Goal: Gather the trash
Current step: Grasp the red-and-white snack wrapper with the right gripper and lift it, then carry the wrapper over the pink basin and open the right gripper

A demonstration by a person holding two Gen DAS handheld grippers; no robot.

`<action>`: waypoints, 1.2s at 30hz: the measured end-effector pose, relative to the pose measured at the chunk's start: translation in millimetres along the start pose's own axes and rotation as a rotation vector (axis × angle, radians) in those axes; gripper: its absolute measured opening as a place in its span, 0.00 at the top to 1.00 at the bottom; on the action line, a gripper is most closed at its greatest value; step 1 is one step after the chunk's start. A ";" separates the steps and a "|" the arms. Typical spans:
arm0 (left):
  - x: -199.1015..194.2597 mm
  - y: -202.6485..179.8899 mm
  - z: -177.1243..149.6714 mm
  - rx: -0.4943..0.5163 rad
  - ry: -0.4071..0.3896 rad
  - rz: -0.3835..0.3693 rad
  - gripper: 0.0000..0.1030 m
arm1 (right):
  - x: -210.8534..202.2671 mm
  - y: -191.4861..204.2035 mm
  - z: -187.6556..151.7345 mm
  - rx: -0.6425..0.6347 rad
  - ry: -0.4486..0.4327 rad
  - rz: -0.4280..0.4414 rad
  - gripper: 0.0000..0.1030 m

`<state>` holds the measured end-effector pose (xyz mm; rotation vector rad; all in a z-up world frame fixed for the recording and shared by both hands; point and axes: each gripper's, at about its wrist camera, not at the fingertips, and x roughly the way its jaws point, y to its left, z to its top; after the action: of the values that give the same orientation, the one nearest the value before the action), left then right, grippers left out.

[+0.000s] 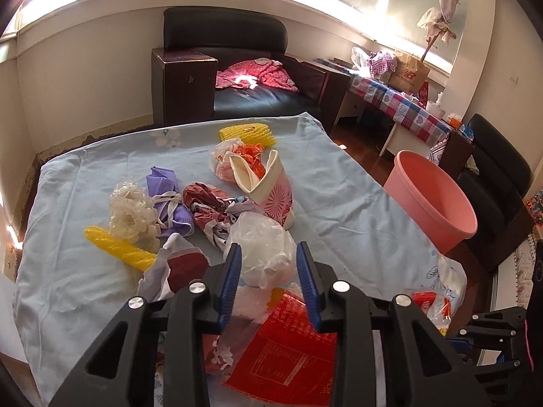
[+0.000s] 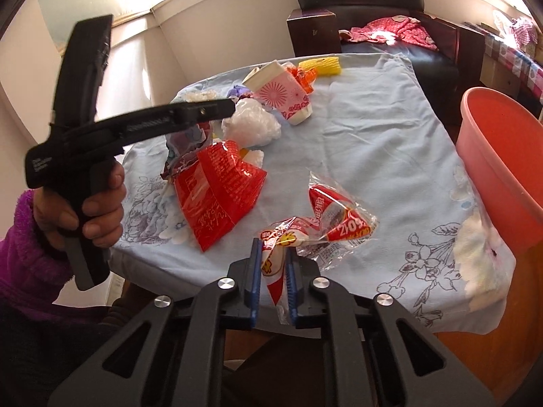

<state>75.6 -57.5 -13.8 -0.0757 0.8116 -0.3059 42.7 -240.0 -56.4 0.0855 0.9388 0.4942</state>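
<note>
A red-and-white snack wrapper lies at the worktop's near edge, its twisted end clenched in the right gripper's jaws. Further in, the left gripper straddles a clear plastic bag, jaws not pressing. A pink bucket stands beside the right edge.

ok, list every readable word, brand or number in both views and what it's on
"new balance" with the NB logo: brown paper bag on the far side table.
"20%": red-and-clear snack wrapper pinched in the right gripper.
Red packet: printed characters, too blurred to read.
Left gripper's handle label: too small to read.
</note>
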 end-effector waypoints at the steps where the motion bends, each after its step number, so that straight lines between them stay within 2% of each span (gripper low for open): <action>1: 2.8 -0.2 0.5 0.001 0.007 0.002 0.74 | -1.6 -1.3 0.8 0.001 -0.007 0.002 0.88; 7: 11.0 -2.0 -2.1 0.001 0.036 -0.004 0.94 | -12.2 -5.5 6.6 -0.014 -0.051 0.003 0.89; 14: -9.4 -15.0 9.8 -0.003 -0.039 -0.040 0.95 | -32.6 -20.1 21.2 -0.021 -0.139 -0.033 0.89; 18: -17.5 -35.7 23.8 0.008 -0.089 -0.095 0.95 | -49.6 -36.5 31.9 -0.007 -0.200 -0.084 0.89; 28: -4.9 -115.6 58.6 0.092 -0.132 -0.252 0.95 | -86.0 -102.7 43.0 0.113 -0.312 -0.249 0.89; 36: 23.1 -187.0 72.5 0.152 -0.118 -0.356 0.95 | -85.6 -152.4 39.9 0.208 -0.323 -0.339 0.88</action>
<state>98.1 -246.3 54.2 -0.0947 0.6535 -0.6923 88.8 -407.3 -11.0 0.1850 0.6658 0.0630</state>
